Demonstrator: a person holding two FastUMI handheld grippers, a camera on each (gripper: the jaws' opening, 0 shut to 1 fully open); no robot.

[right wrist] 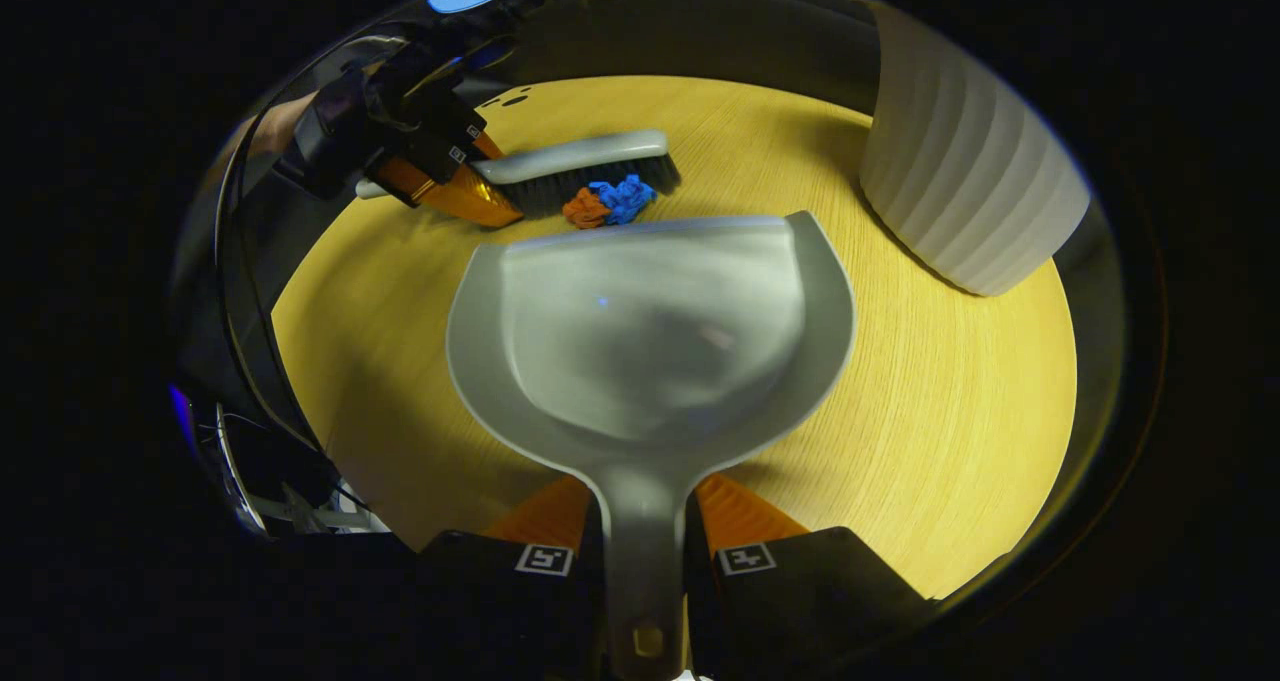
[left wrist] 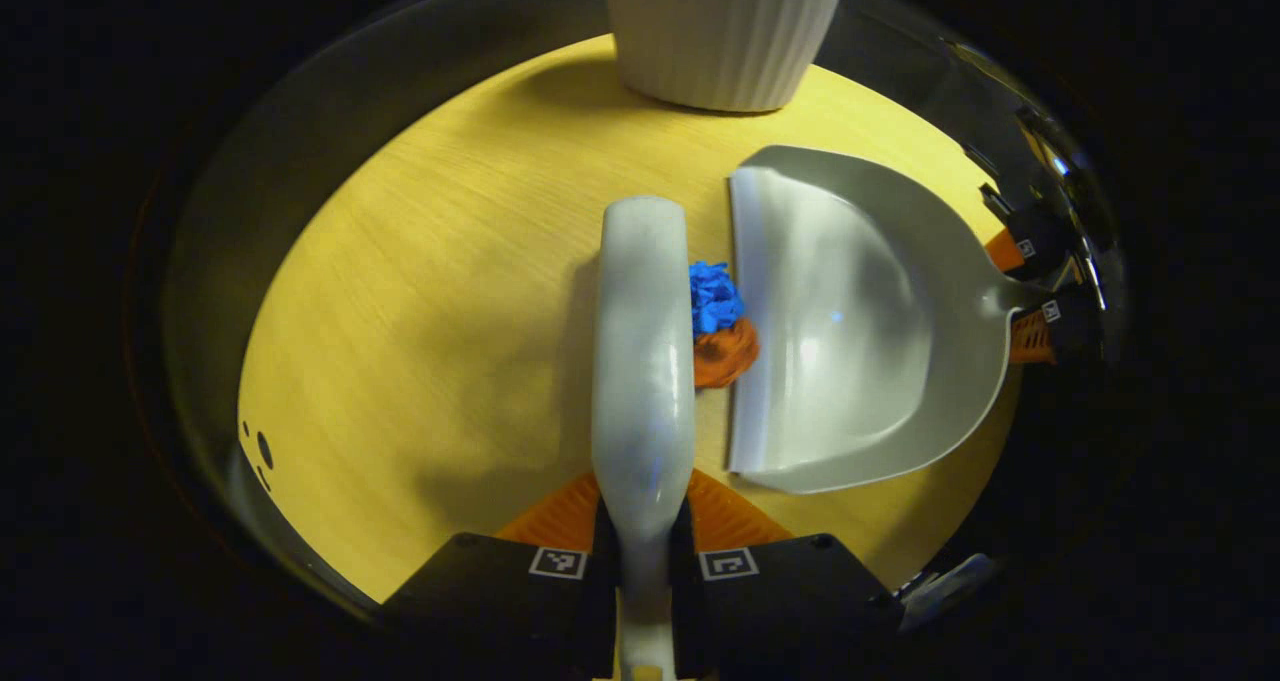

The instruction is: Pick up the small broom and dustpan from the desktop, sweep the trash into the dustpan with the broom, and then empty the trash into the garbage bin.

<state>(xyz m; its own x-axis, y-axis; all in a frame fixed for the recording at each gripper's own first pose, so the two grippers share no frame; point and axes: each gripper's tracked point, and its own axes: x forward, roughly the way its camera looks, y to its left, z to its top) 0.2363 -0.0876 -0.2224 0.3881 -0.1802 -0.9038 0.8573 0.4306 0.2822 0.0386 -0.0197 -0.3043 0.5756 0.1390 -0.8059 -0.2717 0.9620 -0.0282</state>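
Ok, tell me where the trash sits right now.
In the right gripper view, the trash lies on the desktop between the broom bristles and the dustpan lip.

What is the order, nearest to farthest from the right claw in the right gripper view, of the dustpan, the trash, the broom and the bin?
1. Grey plastic dustpan, handle in the right claw.
2. Crumpled blue and orange trash, just past its lip.
3. Grey broom, behind the trash.
Ribbed white bin, far right: too close to call against these.

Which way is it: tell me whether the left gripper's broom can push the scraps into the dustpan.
Probably yes. The broom touches the scraps, which lie right at the dustpan lip, with nothing between.
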